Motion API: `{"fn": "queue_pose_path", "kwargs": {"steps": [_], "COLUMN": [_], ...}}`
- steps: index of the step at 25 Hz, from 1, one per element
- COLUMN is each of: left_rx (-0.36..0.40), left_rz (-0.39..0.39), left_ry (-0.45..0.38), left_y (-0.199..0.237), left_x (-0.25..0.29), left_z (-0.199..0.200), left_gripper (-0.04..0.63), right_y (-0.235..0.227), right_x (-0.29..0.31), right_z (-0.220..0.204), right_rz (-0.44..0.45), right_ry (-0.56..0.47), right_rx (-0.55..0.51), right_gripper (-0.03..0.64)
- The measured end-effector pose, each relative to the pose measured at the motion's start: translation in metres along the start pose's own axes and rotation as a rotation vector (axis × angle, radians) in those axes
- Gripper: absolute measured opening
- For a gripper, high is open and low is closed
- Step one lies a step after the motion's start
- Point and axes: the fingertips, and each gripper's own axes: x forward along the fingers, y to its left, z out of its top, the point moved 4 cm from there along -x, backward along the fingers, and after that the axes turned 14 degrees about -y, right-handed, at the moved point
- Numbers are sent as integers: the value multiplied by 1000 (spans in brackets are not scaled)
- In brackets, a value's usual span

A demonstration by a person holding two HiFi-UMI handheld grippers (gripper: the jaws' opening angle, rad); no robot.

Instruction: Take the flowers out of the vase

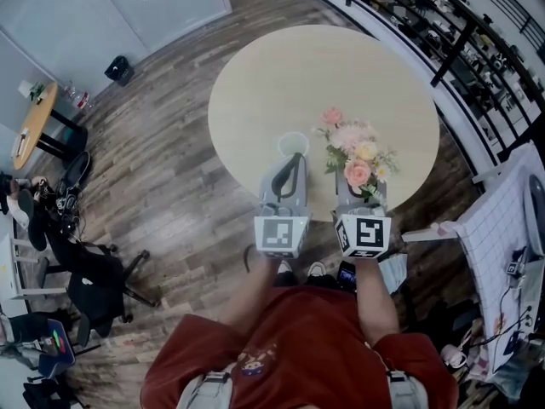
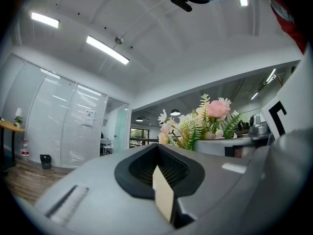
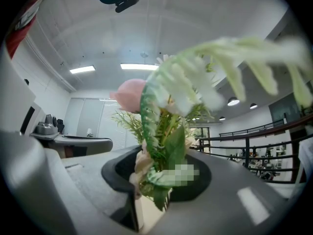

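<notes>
A bunch of pink, peach and white flowers [image 1: 356, 156] with green fern leaves stands upright in my right gripper [image 1: 361, 187], which is shut on the stems just above the round beige table [image 1: 281, 75]. In the right gripper view the flowers [image 3: 166, 126] rise out of the right gripper [image 3: 155, 182] and fill the middle. A small white vase [image 1: 292, 145] stands on the table to the left of the bunch. My left gripper [image 1: 294, 164] has its jaws together, with its tips at the vase's near rim. The left gripper [image 2: 157, 153] holds nothing that I can see, and the flowers [image 2: 205, 119] show beyond it to the right.
The table's near edge lies just under both grippers. A black railing [image 1: 451, 49] curves round the far right side. A white gridded board [image 1: 502, 228] stands at the right, an office chair [image 1: 94, 279] at the lower left, and a small wooden table [image 1: 34, 126] at the far left.
</notes>
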Motion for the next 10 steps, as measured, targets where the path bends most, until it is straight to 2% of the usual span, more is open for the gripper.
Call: {"fn": "queue_pose_path", "kwargs": {"steps": [10], "left_rx": [4], "left_rz": [1], "left_ry": [11], "left_y": [2], "left_x": [4], "left_z": [1], "left_gripper": [5], "right_y": [-1], "right_x": [5], "right_z": [-2], "right_rz": [8], "right_ry": [9], "right_rx": [3], "right_gripper": [144]}}
